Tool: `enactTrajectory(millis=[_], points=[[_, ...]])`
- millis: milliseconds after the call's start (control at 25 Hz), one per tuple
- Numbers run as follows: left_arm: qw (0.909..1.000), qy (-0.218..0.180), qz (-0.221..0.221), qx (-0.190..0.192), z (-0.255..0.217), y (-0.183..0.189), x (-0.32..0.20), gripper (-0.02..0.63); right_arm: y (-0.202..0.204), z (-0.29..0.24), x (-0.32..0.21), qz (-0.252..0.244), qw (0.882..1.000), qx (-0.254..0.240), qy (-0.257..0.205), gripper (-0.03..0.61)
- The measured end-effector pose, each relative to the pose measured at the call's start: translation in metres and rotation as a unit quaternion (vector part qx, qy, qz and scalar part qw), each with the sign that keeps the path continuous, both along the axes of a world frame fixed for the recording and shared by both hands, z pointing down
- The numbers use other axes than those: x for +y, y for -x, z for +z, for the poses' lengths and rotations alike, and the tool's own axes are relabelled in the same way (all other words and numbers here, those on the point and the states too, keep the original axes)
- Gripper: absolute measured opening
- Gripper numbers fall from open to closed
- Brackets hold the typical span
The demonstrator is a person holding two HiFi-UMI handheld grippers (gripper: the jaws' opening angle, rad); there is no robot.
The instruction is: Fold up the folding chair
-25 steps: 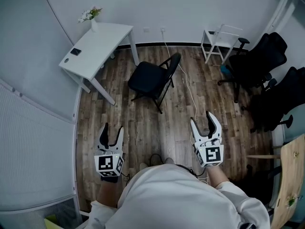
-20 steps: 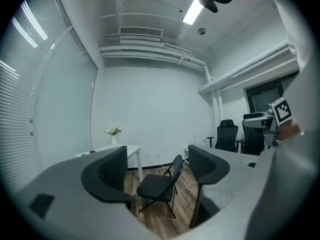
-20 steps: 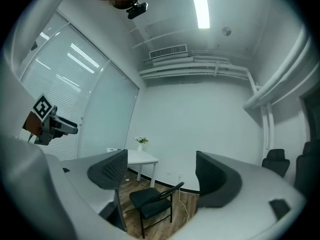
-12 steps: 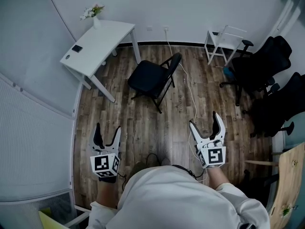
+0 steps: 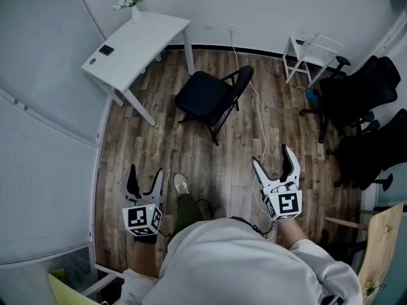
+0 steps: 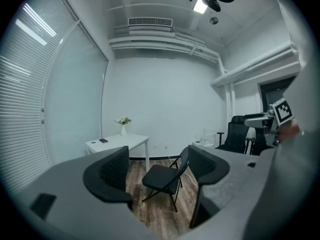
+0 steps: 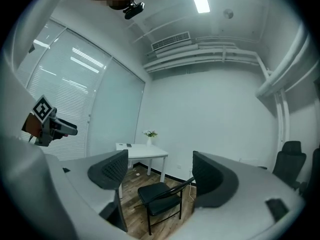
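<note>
The black folding chair [image 5: 210, 97] stands unfolded on the wood floor beside the white desk, seat open. It also shows ahead in the left gripper view, chair [image 6: 162, 179], and the right gripper view, chair [image 7: 159, 198]. Both grippers hang well short of it, near my body. My left gripper [image 5: 145, 175] is open; its jaws have just been opening and hold nothing. My right gripper [image 5: 273, 161] is open too, its jaws just spread wide around nothing. Each gripper view frames the distant chair between the empty pads [image 6: 107, 171] [image 7: 110, 169].
A white desk [image 5: 137, 46] with a flower vase [image 5: 132, 2] stands left of the chair. A white cable [image 5: 261, 119] runs across the floor to its right. A small white stand [image 5: 311, 53] and black office chairs [image 5: 362, 100] fill the right side. My shoe [image 5: 181, 184] is forward.
Both grippers' jaws have spread wider. I have stepped toward the chair; a foot now shows between the grippers, and both grippers have sunk a little.
</note>
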State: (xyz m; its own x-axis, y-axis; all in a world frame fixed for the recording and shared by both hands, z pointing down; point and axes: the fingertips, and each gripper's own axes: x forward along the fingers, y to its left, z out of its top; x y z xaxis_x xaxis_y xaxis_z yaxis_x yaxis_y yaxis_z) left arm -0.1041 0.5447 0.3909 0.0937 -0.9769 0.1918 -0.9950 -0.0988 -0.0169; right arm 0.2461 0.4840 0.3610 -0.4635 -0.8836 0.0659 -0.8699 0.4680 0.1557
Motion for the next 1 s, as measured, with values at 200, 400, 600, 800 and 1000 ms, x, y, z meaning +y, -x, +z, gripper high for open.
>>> enactTrajectory(millis=[200, 400, 600, 800, 1000], points=[[0.9998, 0.014, 0.009, 0.014, 0.021, 0.046, -0.053, 0.374, 0.043, 0.000, -0.047, 0.008, 1.000, 0.009, -0.009, 0.403], [0.9990, 0.015, 0.040, 0.013, 0.021, 0.104, -0.123, 0.374, 0.089, -0.001, -0.099, 0.040, 0.999, 0.021, -0.011, 0.403], [0.9964, 0.025, 0.080, 0.007, 0.022, 0.154, -0.190, 0.374, 0.130, -0.012, -0.139, 0.082, 0.996, 0.022, -0.008, 0.403], [0.9914, 0.042, 0.124, 0.008, 0.039, 0.164, -0.248, 0.373, 0.135, -0.002, -0.156, 0.127, 0.991, 0.031, 0.007, 0.403], [0.9836, 0.056, 0.171, 0.012, 0.051, 0.143, -0.298, 0.373, 0.114, 0.000, -0.173, 0.177, 0.984, 0.033, 0.014, 0.403]])
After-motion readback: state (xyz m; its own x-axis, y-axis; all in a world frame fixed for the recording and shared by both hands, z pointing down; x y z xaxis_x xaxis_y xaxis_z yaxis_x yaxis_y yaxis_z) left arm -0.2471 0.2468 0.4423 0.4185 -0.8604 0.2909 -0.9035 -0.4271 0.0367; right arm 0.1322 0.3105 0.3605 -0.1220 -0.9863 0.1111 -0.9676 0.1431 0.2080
